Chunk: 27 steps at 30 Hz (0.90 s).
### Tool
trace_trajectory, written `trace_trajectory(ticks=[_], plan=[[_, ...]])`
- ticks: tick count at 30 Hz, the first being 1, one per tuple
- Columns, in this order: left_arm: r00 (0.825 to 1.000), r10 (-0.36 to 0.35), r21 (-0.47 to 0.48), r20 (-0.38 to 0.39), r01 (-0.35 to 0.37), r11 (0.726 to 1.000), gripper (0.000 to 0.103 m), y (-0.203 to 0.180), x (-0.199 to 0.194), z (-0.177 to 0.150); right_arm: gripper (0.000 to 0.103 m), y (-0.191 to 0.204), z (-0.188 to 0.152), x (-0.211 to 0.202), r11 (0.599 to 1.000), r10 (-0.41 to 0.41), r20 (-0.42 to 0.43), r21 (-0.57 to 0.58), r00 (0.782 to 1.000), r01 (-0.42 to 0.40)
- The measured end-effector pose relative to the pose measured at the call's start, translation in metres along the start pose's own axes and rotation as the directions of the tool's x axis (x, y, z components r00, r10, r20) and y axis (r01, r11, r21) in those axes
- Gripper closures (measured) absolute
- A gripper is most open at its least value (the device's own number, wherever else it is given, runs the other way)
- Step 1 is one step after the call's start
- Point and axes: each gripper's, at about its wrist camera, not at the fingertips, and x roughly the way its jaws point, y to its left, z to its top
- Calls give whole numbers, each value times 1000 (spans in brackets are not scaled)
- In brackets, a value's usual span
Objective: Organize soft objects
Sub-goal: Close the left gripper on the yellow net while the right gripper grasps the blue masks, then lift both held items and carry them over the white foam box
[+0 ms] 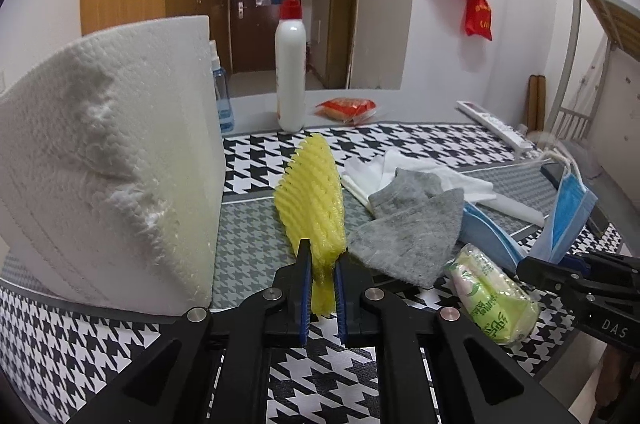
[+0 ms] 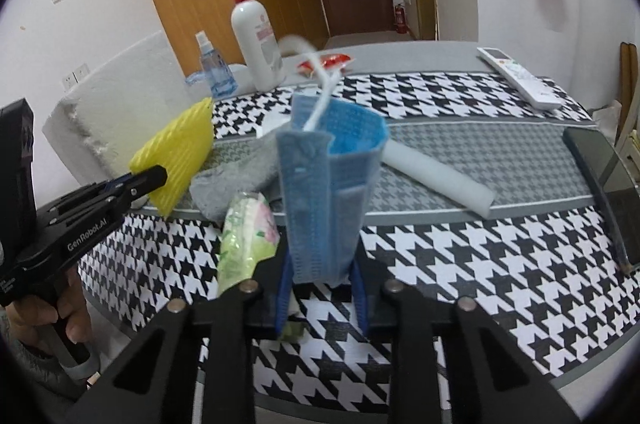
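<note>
My left gripper (image 1: 322,256) is shut on the near end of a yellow foam net (image 1: 312,192), which stands up from the houndstooth tablecloth (image 1: 328,376). The right wrist view shows that same gripper (image 2: 148,180) pinching the net (image 2: 180,152) at the left. My right gripper (image 2: 320,276) is shut on a blue face mask (image 2: 320,204) held upright, its white ear loop blurred above. From the left wrist view the mask (image 1: 568,216) hangs at the right gripper's tip (image 1: 532,264). A grey sock (image 1: 408,232) and a green tissue pack (image 1: 496,296) lie between the two grippers.
A big white foam block (image 1: 108,160) stands at the left. Behind are a lotion pump bottle (image 1: 291,64), a spray bottle (image 2: 214,68), a red packet (image 1: 348,108) and a remote (image 2: 520,76). A white foam roll (image 2: 436,184) and a dark slab (image 2: 600,164) lie right.
</note>
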Motion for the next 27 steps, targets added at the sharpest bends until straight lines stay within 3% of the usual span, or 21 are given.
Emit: trace_trajectory(ticks=[27], plan=[[986, -44, 33, 163, 39, 999, 93, 6, -62, 17, 74, 22, 29, -64, 997, -42, 192, -58, 981, 54]])
